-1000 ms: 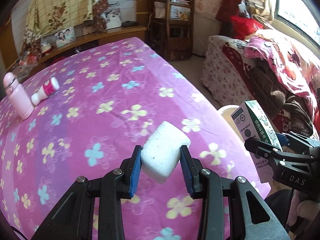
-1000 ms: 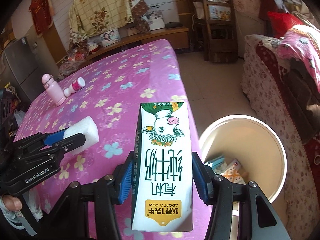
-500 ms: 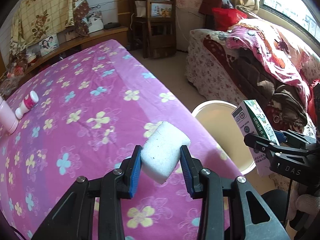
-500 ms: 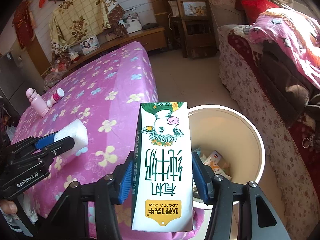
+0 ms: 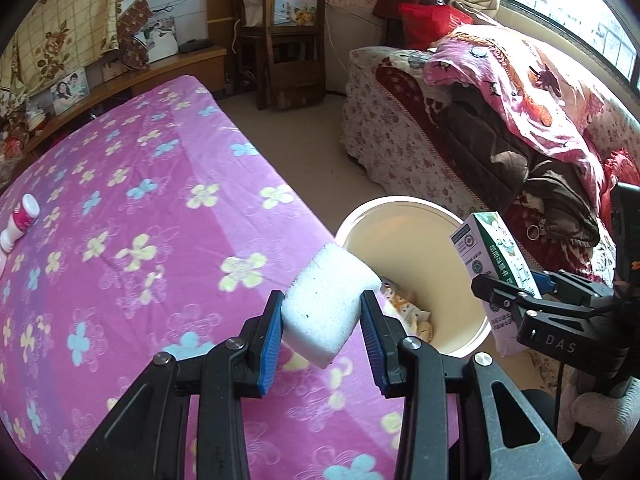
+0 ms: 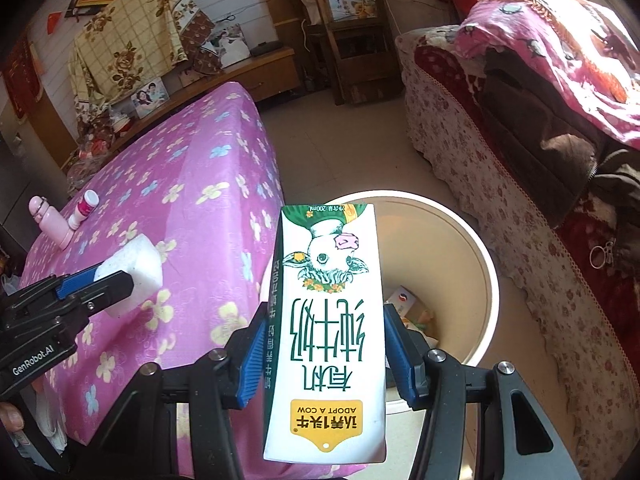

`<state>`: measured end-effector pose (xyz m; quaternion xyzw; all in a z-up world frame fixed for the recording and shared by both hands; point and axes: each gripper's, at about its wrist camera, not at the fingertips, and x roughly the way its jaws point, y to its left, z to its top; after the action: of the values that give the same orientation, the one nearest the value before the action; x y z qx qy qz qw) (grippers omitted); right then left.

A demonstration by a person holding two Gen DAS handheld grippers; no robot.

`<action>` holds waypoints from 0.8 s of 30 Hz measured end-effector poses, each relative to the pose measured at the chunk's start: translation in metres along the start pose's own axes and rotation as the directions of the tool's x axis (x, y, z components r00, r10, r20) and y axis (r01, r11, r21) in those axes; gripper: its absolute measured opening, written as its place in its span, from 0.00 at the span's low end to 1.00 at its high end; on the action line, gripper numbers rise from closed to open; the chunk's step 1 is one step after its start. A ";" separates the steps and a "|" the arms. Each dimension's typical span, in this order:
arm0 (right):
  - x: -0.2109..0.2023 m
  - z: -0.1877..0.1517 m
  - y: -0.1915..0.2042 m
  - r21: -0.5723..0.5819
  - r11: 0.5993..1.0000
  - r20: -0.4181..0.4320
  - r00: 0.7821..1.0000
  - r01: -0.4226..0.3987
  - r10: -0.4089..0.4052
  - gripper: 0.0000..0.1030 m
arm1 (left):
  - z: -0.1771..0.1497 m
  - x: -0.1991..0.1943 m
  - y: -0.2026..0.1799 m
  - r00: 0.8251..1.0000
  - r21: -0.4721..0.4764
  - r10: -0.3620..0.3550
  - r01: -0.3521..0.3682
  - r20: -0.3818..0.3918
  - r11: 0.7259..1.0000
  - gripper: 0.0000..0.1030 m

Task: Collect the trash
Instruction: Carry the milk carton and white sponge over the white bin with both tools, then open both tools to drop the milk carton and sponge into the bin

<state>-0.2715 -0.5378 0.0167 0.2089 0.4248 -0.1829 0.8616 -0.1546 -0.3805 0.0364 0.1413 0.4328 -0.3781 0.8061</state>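
My left gripper (image 5: pixel 322 320) is shut on a white foam block (image 5: pixel 328 304), held over the table's right edge beside the bin. That block (image 6: pixel 132 276) and the left gripper (image 6: pixel 96 286) also show at the left of the right wrist view. My right gripper (image 6: pixel 324 344) is shut on a white and green milk carton (image 6: pixel 326 320), upside down, hanging over the near rim of a cream round bin (image 6: pixel 476 264). The carton (image 5: pixel 494 256) shows at the right of the left wrist view, above the bin (image 5: pixel 360 220). Wrappers lie in the bin's bottom.
A pink flowered cloth covers the table (image 5: pixel 132 220). On its far left lie a small white and pink bottle (image 6: pixel 84 208) and a pink flask (image 6: pixel 52 220). A sofa (image 5: pixel 460 128) heaped with blankets stands right of the bin; a wooden chair (image 5: pixel 280 40) stands behind.
Both grippers have moved right from above the table toward the bin, each keeping its load. The bin has come nearer the middle in both views; the pink flask has left the left wrist view.
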 end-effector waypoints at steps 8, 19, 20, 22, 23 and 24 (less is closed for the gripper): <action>0.011 -0.004 -0.025 0.045 0.999 -0.023 1.000 0.012 -0.011 0.55 | 0.005 0.016 -0.015 0.999 0.009 -0.036 0.037 -0.025 0.999 0.38; 0.031 -0.007 -0.056 0.106 0.994 -0.057 0.998 0.027 -0.021 0.55 | 0.015 0.036 -0.040 0.996 0.016 -0.082 0.083 -0.046 0.996 0.38; 0.032 -0.008 -0.058 0.110 0.993 -0.060 0.998 0.029 -0.022 0.55 | 0.015 0.038 -0.043 0.995 0.016 -0.089 0.090 -0.047 0.996 0.39; 0.035 -0.008 -0.061 0.119 0.993 -0.066 0.998 0.028 -0.020 0.55 | 0.017 0.042 -0.047 0.993 0.018 -0.103 0.105 -0.053 0.994 0.39; 0.036 -0.008 -0.062 0.123 0.992 -0.069 0.997 0.029 -0.020 0.55 | 0.017 0.043 -0.049 0.993 0.019 -0.105 0.106 -0.053 0.994 0.40; 0.038 -0.008 -0.064 0.126 0.992 -0.072 0.997 0.030 -0.021 0.55 | 0.018 0.044 -0.050 0.993 0.019 -0.105 0.106 -0.053 0.994 0.40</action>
<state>-0.2869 -0.5932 -0.0313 0.2643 0.4451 -0.2130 0.8287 -0.1659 -0.4456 0.0160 0.1366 0.4565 -0.4212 0.7717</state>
